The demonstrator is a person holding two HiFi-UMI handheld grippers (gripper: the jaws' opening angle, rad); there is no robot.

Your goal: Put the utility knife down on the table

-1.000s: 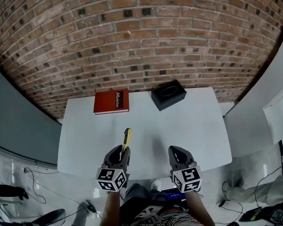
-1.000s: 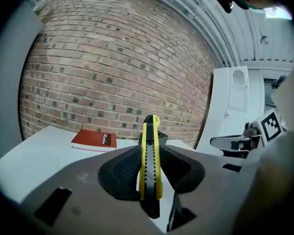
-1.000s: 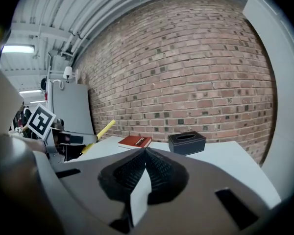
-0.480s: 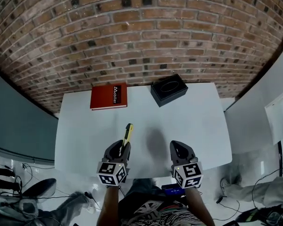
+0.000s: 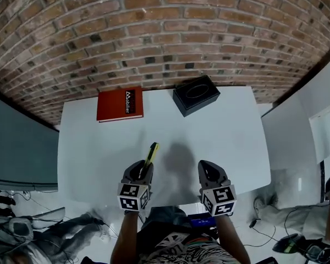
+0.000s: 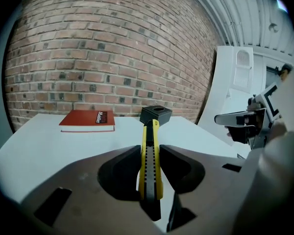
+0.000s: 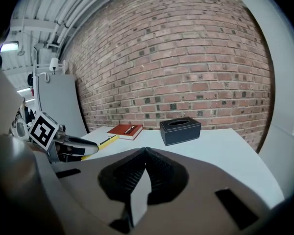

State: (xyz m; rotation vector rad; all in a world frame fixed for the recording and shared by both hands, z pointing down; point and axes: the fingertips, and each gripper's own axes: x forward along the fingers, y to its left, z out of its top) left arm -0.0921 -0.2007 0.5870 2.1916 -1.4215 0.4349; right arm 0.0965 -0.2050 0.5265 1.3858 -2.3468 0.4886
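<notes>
Close above the near edge of the tabletop (image 5: 231, 147), the left gripper (image 6: 149, 155) has its fingers (image 6: 120, 173) clamped on the utility knife (image 6: 150, 151). It stands edge-up between them and pokes forward past their tips, held off the surface. Its body is slim and yellow, with a black notched strip running along the top. Beside it, the right gripper (image 7: 144, 153) holds nothing, its fingers (image 7: 161, 173) pressed together. Farther back, a red book (image 5: 120, 104) and a black tissue box (image 5: 196, 94) lie near the brick wall (image 5: 165, 32). Compared with a second ago, the utility knife stays gripped, its tip now leaning further right.
</notes>
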